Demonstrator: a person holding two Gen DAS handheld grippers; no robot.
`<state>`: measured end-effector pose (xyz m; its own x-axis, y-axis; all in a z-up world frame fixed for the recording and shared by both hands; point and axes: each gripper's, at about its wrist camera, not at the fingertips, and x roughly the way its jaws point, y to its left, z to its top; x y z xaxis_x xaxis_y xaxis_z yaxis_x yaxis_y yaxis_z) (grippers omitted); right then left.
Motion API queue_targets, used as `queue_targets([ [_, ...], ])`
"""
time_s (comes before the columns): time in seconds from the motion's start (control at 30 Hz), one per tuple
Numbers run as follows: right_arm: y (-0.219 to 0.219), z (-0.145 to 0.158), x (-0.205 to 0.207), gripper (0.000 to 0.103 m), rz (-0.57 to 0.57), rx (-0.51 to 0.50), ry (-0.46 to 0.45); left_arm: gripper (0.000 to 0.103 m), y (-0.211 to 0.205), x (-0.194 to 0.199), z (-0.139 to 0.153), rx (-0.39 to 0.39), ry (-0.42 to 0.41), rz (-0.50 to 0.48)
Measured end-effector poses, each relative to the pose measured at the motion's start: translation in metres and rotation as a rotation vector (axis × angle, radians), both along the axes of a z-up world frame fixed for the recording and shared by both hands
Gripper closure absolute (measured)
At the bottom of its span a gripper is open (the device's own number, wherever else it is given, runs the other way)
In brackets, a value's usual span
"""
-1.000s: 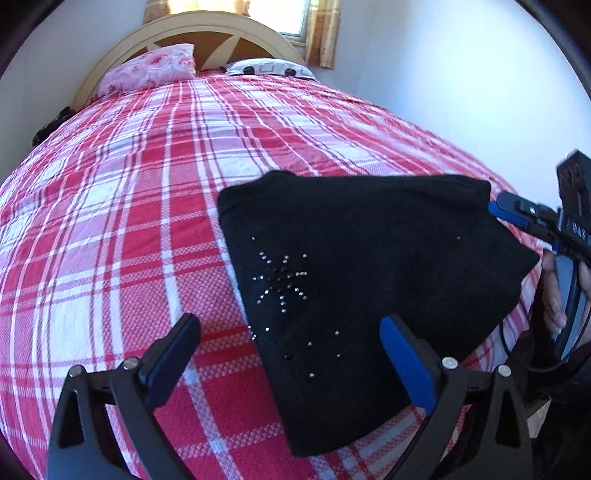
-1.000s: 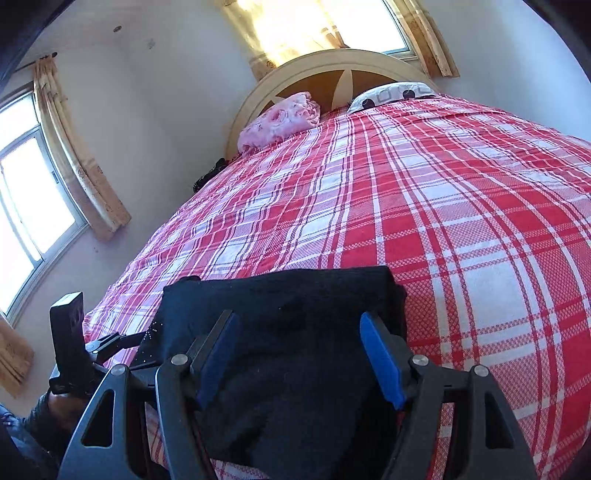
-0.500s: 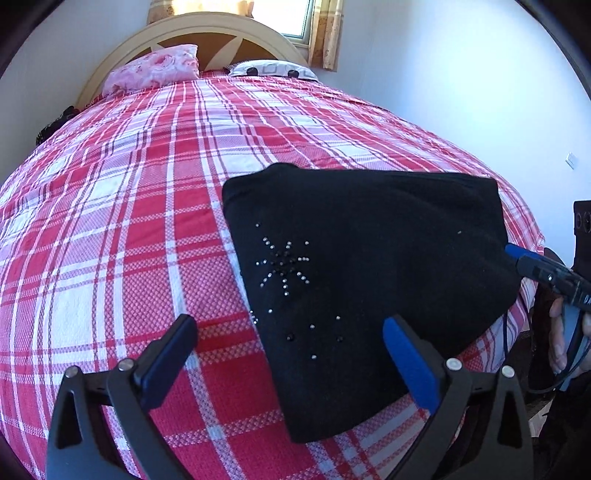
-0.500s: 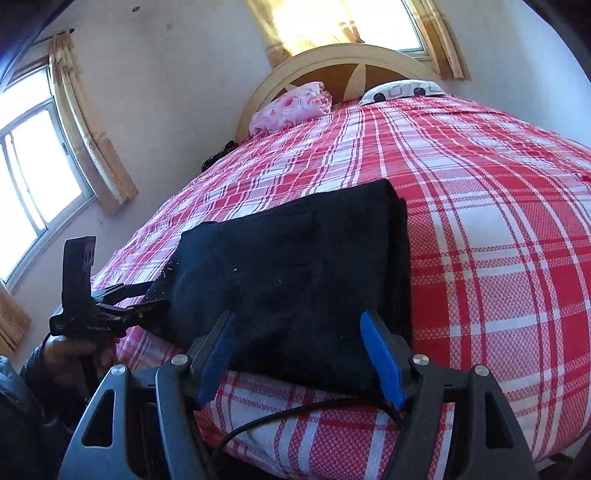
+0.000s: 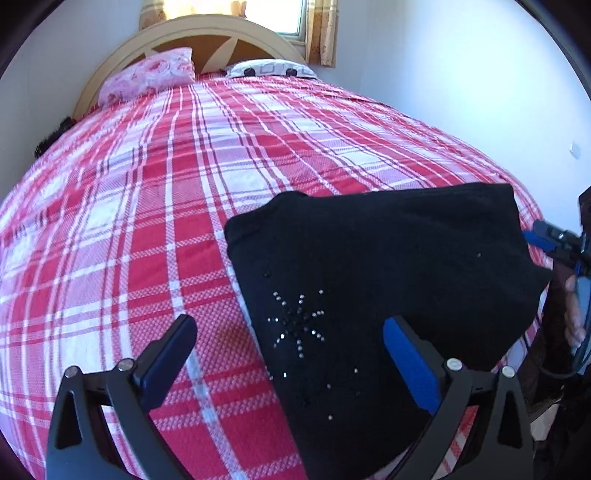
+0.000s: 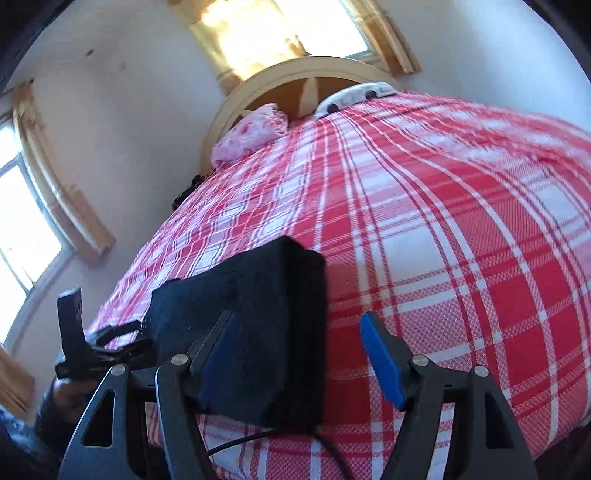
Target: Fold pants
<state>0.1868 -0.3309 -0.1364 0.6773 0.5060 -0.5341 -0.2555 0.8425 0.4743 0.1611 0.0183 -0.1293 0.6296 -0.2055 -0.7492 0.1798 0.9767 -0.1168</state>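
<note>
The pants (image 5: 388, 295) lie folded into a compact block at the near edge of the bed (image 5: 184, 184), so we judge folding finished; both our left gripper (image 5: 288, 358) and right gripper (image 6: 295, 354) gape wide, empty, needing only to retreat.

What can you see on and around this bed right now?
Folded pants: one, black with small shiny studs, near the foot of the bed.
Bedspread: one, red and white plaid, covering the bed.
Pink pillow: one, floral pink, at the headboard, left.
White pillow: one, white with dark pattern, at the headboard, right.
Headboard: one, cream, arched, under a window.
Curtains: tan, beside the windows.
Cable: one, black, below the pants.
Left gripper: black with blue pads, open, above the pants' near edge.
Right gripper: black with blue pads, open, at the pants' right side.
</note>
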Motion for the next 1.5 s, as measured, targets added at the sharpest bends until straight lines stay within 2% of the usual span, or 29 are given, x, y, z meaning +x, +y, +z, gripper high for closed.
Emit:
queue_targets([
  [0.17, 0.001, -0.017, 0.02, 0.033, -0.001, 0.016, 0.082, 0.0, 0.003, 0.007, -0.005, -0.03, 0.025, 0.002],
  [0.43, 0.01, -0.019, 0.028, 0.033, -0.006, 0.016, 0.079, 0.0, 0.001, 0.016, -0.009, -0.027, 0.027, 0.004],
  [0.7, 0.028, -0.02, 0.025, 0.032, 0.065, -0.008, 0.075, 0.0, 0.002, 0.022, -0.012, -0.041, 0.055, 0.001],
  [0.83, 0.026, -0.021, 0.026, 0.033, 0.075, 0.05, 0.081, 0.0, 0.0, 0.024, -0.012, -0.035, 0.061, 0.012],
  [1.0, 0.044, -0.02, 0.029, 0.038, 0.08, -0.03, 0.064, 0.0, 0.0, 0.026, -0.013, -0.045, 0.059, 0.029],
  [1.07, 0.043, -0.021, 0.03, 0.04, 0.082, -0.013, 0.068, 0.0, 0.001, 0.026, -0.012, -0.05, 0.06, 0.024],
  [1.1, 0.039, -0.022, 0.031, 0.047, 0.083, 0.007, 0.073, 0.0, 0.001, 0.025, -0.011, -0.051, 0.055, 0.017],
  [1.17, 0.028, -0.024, 0.032, 0.055, 0.081, 0.047, 0.088, 0.0, 0.002, 0.023, -0.012, -0.055, 0.049, 0.013],
  [1.23, 0.022, -0.028, 0.034, 0.055, 0.087, 0.086, 0.101, 0.0, 0.0, 0.023, -0.011, -0.047, 0.046, 0.016],
  [1.3, 0.028, -0.026, 0.034, 0.055, 0.085, 0.057, 0.09, 0.0, -0.001, 0.023, -0.01, -0.046, 0.041, 0.018],
  [1.33, 0.031, -0.024, 0.033, 0.057, 0.092, 0.049, 0.082, 0.003, 0.0, 0.021, -0.009, -0.054, 0.037, 0.018],
  [1.4, 0.036, -0.021, 0.03, 0.066, 0.126, 0.059, 0.066, 0.009, 0.004, 0.018, -0.008, -0.075, 0.03, 0.023],
  [1.5, 0.036, -0.02, 0.03, 0.069, 0.13, 0.064, 0.054, 0.026, 0.016, 0.015, -0.007, -0.14, 0.019, 0.039],
])
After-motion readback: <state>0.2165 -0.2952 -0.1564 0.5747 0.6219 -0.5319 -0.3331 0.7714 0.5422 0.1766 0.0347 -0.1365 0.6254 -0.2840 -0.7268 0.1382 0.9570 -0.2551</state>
